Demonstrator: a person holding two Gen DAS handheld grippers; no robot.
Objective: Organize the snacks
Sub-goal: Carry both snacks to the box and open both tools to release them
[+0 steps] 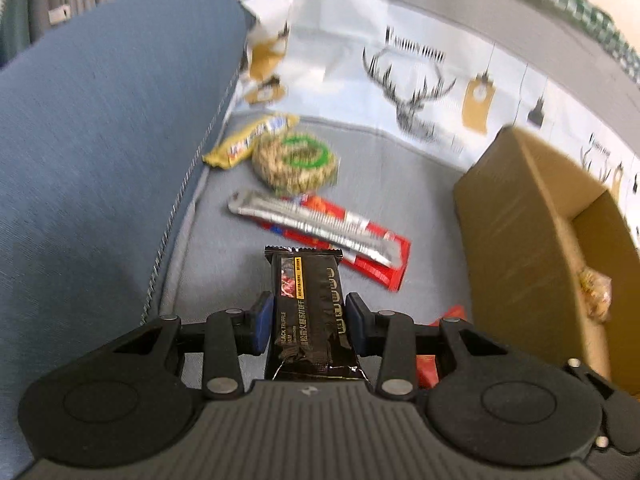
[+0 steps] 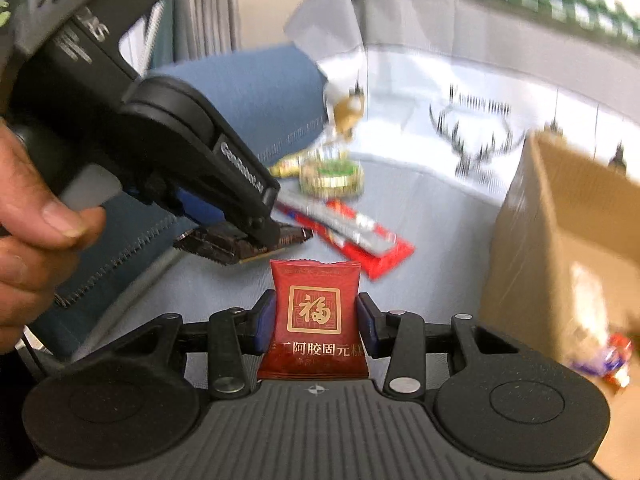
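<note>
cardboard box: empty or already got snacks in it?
Not empty. The cardboard box is open-topped, with at least one snack packet inside; exact count cannot tell.

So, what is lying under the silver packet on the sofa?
The silver packet lies across a long red packet; its ends stick out. The red packet's middle is covered, so its label cannot be read.

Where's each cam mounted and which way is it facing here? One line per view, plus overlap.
Left wrist: sits on the left gripper, looks forward and down over the grey sofa seat; own fingers shut on a black snack pack.
Right wrist: sits on the right gripper, faces the same seat; own fingers shut on a red snack pack; the person's left hand and left gripper show at left.
Shared: cardboard box at right, red-and-silver packs, round green-labelled snack, deer-print cloth.
</note>
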